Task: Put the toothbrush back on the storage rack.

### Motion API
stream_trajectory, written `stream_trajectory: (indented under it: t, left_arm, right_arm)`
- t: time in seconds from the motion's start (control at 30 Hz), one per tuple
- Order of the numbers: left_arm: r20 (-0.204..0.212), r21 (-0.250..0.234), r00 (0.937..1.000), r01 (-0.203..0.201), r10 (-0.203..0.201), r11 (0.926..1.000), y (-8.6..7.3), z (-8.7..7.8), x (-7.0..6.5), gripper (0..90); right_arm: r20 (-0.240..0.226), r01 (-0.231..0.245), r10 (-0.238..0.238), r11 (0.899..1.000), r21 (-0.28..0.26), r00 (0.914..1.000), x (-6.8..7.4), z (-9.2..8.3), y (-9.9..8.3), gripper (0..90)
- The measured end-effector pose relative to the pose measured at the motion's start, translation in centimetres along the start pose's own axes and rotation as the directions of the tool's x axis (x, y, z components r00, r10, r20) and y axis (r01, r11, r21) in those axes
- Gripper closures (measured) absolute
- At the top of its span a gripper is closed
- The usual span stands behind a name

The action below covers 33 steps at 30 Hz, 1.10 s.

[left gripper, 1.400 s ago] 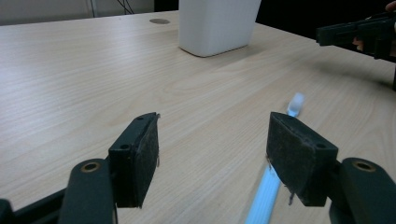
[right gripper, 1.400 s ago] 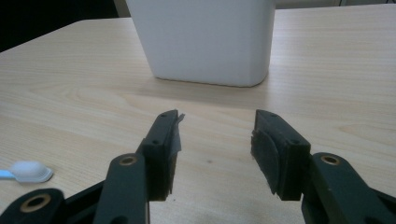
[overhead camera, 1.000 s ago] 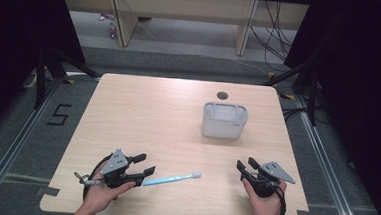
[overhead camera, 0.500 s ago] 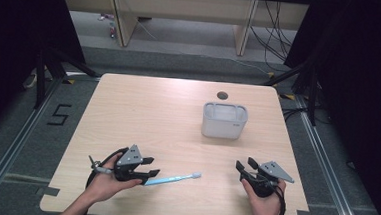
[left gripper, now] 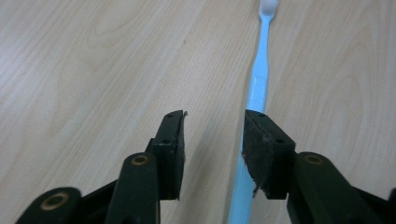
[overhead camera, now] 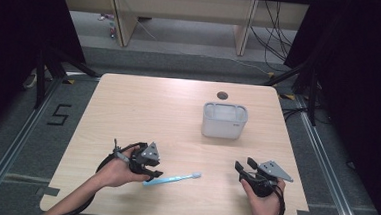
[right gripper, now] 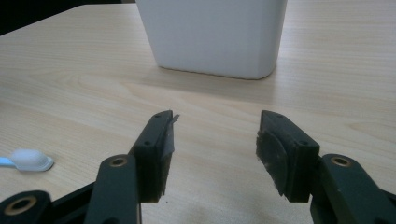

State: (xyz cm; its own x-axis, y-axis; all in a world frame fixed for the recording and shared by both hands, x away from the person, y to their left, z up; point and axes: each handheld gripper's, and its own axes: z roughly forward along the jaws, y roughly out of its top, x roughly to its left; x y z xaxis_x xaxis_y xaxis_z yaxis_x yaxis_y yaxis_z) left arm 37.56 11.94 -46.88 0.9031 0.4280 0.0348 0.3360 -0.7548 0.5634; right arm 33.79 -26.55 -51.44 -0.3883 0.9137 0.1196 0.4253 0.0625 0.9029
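The left gripper (overhead camera: 150, 171) sits nearest the slim light-blue plastic toothbrush (overhead camera: 171, 179), which lies flat on the pale wooden desk (overhead camera: 143, 109), long axis running left-right, white head toward the right hand. In the left gripper view the handle (left gripper: 254, 98) lies off-centre, under the right-hand finger (left gripper: 266, 154); the fingers have just been closing, not yet pinching it. The translucent white plastic box (overhead camera: 224, 120) stands farther back. The right gripper (overhead camera: 247, 170) rests level, well apart, fingers spread wide and empty.
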Motion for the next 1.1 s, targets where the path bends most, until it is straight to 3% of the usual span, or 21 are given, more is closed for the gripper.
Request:
stream_trajectory:
  t: [0.13, 0.27, 0.3, 0.43, 0.47, 0.5, 0.53, 0.57, 0.6, 0.63, 0.67, 0.7, 0.8, 0.93, 1.0, 1.03, 1.1]
  left_arm:
    - [0.041, 0.034, 0.9991, 0.011, -0.012, 0.9994, 1.3, 0.3, 0.0, 62.1]
    - [0.075, 0.118, 0.9969, -0.033, 0.024, 0.9924, 2.0, 0.3, 0.4, 61.6]
    - [0.105, 0.153, 0.9945, -0.019, 0.003, 0.988, 2.2, 0.5, 0.5, 61.5]
    - [0.136, 0.195, 0.9907, -0.017, -0.01, 0.9806, 2.5, 0.9, 0.7, 60.7]
    - [0.146, 0.203, 0.9891, -0.011, -0.019, 0.979, 2.6, 1.0, 0.8, 60.7]
    - [0.158, 0.213, 0.9873, -0.018, -0.016, 0.977, 2.7, 1.1, 0.8, 60.7]
    - [0.154, 0.215, 0.988, -0.044, 0.01, 0.9756, 2.9, 1.3, 0.9, 61.5]
    - [0.154, 0.215, 0.988, -0.044, 0.01, 0.9756, 2.9, 1.3, 0.9, 61.9]
    - [0.146, 0.236, 0.9882, -0.078, 0.044, 0.9685, 3.1, 1.5, 0.9, 62.2]
    - [0.146, 0.236, 0.9882, -0.078, 0.044, 0.9685, 3.1, 1.5, 0.9, 62.4]
    - [0.148, 0.25, 0.9868, -0.101, 0.065, 0.963, 3.4, 1.6, 0.7, 62.8]
    - [0.149, 0.255, 0.9857, -0.116, 0.08, 0.96, 3.6, 1.6, 0.6, 62.8]
    - [0.15, 0.267, 0.9839, -0.135, 0.097, 0.9541, 4.0, 1.7, 0.2, 64.0]
    - [0.158, 0.306, 0.9799, -0.165, 0.121, 0.9377, 4.5, 2.1, -0.4, 64.8]
    - [0.153, 0.336, 0.9774, -0.19, 0.146, 0.9224, 4.7, 2.6, -0.8, 65.7]
    - [0.153, 0.336, 0.9774, -0.19, 0.146, 0.9224, 4.7, 2.6, -0.8, 66.1]
    - [0.164, 0.347, 0.9724, -0.214, 0.166, 0.9129, 4.9, 2.9, -1.1, 67.2]
  right_arm:
    - [0.002, -0.005, 0.005, 1.0, 0.012, 1.0, -0.1, -0.1, 0.1, 46.2]
    - [-0.009, -0.028, 0.028, 0.999, 0.02, 0.9996, 0.1, -0.1, 0.0, 46.2]
    - [-0.017, -0.019, 0.019, 1.0, 0.01, 0.9997, 0.0, 0.1, 0.0, 46.1]
    - [-0.002, -0.013, 0.013, 1.0, 0.007, 0.9999, 0.0, 0.1, 0.0, 46.1]
    - [-0.018, -0.05, 0.05, 0.999, 0.017, 0.9986, 0.2, 0.1, 0.0, 46.0]
    - [-0.018, -0.05, 0.05, 0.999, 0.017, 0.9986, 0.2, 0.1, 0.0, 46.0]
    - [-0.016, -0.006, 0.006, 1.0, 0.006, 0.9998, 0.0, 0.1, 0.0, 46.0]
    - [-0.016, -0.006, 0.006, 1.0, 0.006, 0.9998, 0.0, 0.1, 0.0, 46.0]
    - [-0.014, -0.003, 0.004, 1.0, 0.01, 0.9999, 0.0, 0.1, 0.0, 46.0]
    - [-0.014, -0.003, 0.004, 1.0, 0.01, 0.9999, 0.0, 0.1, 0.0, 46.0]
    - [-0.017, -0.047, 0.048, 0.999, 0.02, 0.9987, 0.3, 0.1, 0.0, 46.0]
    - [-0.018, -0.048, 0.048, 0.999, 0.018, 0.9987, 0.3, 0.2, 0.0, 46.0]
    - [-0.012, -0.023, 0.023, 1.0, 0.013, 0.9997, 0.2, 0.2, 0.0, 45.9]
    - [-0.008, 0.005, -0.004, 1.0, 0.014, 1.0, 0.0, 0.1, 0.1, 45.7]
    - [-0.009, 0.002, -0.002, 1.0, 0.017, 1.0, 0.1, 0.1, 0.1, 45.6]
    - [-0.009, 0.002, -0.002, 1.0, 0.017, 1.0, 0.1, 0.1, 0.1, 45.6]
    - [-0.008, 0.004, -0.004, 1.0, 0.031, 1.0, 0.1, 0.0, 0.1, 45.6]
